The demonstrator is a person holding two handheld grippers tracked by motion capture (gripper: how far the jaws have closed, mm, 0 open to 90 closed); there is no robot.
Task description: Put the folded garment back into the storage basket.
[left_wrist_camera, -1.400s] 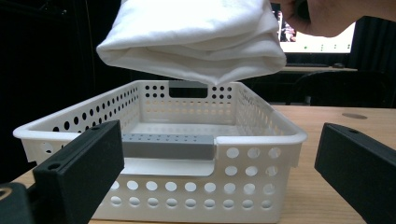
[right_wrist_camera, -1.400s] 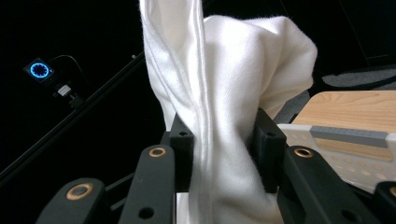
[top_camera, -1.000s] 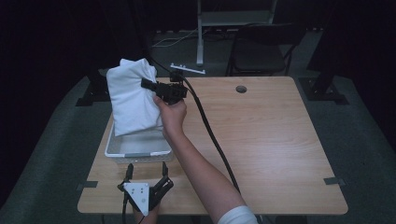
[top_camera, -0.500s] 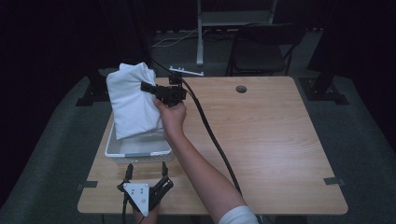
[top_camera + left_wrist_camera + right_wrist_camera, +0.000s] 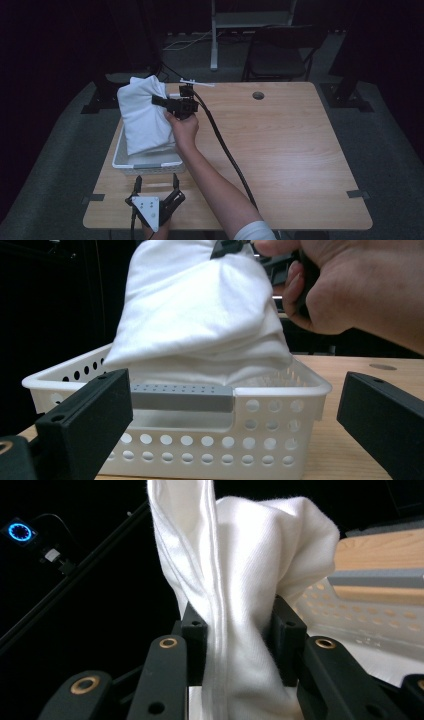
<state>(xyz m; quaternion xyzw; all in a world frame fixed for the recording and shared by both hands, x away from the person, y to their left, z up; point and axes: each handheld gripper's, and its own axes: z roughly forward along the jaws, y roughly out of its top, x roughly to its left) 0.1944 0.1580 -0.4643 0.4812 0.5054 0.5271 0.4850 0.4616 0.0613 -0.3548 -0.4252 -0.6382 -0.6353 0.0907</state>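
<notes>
A white cloth (image 5: 142, 117) hangs bunched above a white perforated basket (image 5: 150, 166) at the table's left, its lower folds resting inside. My right gripper (image 5: 159, 101) is shut on the cloth's top right edge and holds it up; in the right gripper view the white cloth (image 5: 240, 605) is pinched between the two black jaws. My left gripper (image 5: 155, 186) stands open near the front edge, just in front of the basket, with nothing between its fingers. In the left gripper view the basket (image 5: 210, 440) faces me with the cloth (image 5: 200, 315) above it.
A black cable (image 5: 227, 150) trails from the right gripper across the wooden table (image 5: 300, 150). A small white object (image 5: 196, 82) lies at the back edge behind the basket. A round hole (image 5: 258, 95) marks the table's far side. A chair (image 5: 280, 52) stands beyond.
The right gripper has drawn the cloth slightly higher and to the left over the basket. The left gripper has not moved.
</notes>
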